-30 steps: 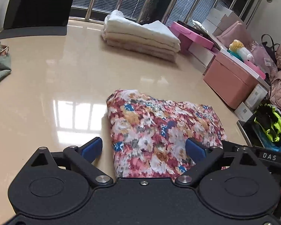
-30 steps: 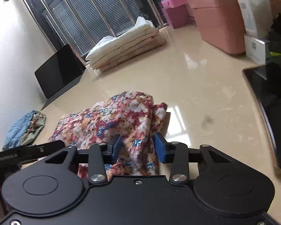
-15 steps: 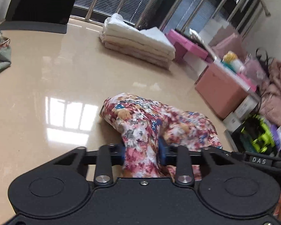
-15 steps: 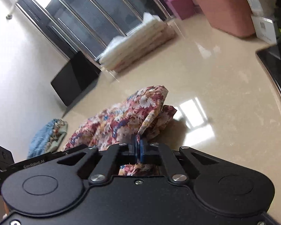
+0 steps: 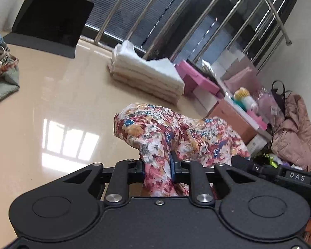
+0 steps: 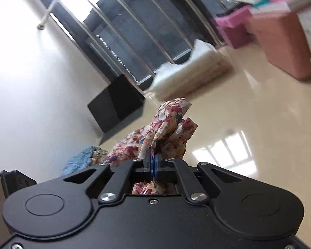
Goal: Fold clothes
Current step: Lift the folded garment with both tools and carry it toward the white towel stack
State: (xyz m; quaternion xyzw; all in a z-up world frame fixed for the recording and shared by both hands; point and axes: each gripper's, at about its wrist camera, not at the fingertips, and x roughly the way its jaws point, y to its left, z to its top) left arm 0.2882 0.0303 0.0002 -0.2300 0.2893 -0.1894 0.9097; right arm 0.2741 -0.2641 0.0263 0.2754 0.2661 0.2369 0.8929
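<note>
step: mid-fold lift | both grippers, left gripper (image 5: 157,167) and right gripper (image 6: 153,164), clamped on floral garment (image 5: 176,132), frame center | next: probably carry it over, lay flat

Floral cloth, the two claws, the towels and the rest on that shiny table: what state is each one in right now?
Floral garment: bunched, pinched by both claws.
Left claw: shut on the garment.
Right claw: shut on a garment edge.
White towel stack: folded, lying flat on the table.
Black tablet: propped up, screen dark.
Blue and green clothes pile: crumpled, unfolded.
</note>
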